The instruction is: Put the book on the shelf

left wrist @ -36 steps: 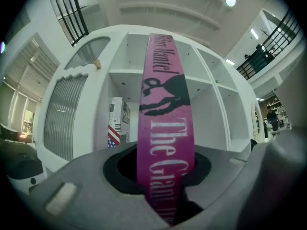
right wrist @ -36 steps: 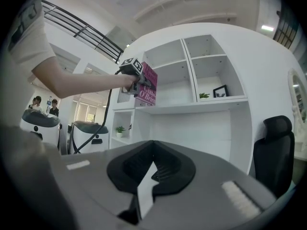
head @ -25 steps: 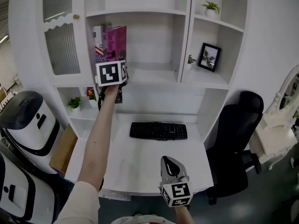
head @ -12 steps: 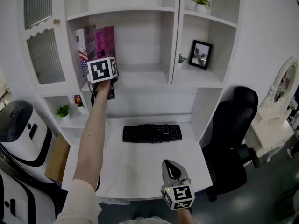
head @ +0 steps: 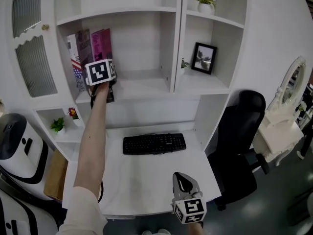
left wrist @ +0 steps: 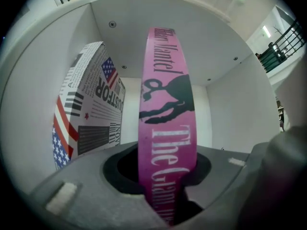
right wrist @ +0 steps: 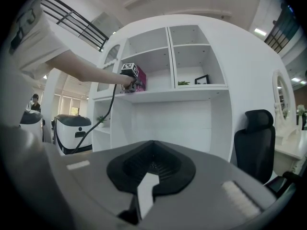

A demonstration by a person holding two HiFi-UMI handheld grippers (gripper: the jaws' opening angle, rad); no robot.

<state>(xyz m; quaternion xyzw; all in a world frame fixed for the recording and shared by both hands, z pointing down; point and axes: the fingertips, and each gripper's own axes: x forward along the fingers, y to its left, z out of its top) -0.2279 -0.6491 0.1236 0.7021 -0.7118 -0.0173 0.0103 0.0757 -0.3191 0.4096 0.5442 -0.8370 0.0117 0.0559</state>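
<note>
- holding the pink book [head: 100,43] upright by the lower part of its spine, our left hand-held gripper [head: 108,86] is clamped on it, with a jaw pressed to each cover.
- in the left gripper view we see the book's spine [left wrist: 165,104] running up from between the jaws, inside the shelf [head: 142,87] compartment.
- just to its left we see a flag-printed book [head: 78,58] leaning against the compartment's side wall.
- we cannot tell whether the pink book's bottom edge rests on the shelf board, since the gripper hides it.
- our right hand-held gripper [head: 183,182] hangs low over the front edge of the bench [head: 146,175], jaws together with nothing between them.
- behind it on the bench we see a keyboard [head: 154,143].
- to the right we see a framed picture [head: 204,58] in the next compartment and an office chair [head: 239,141].
</note>
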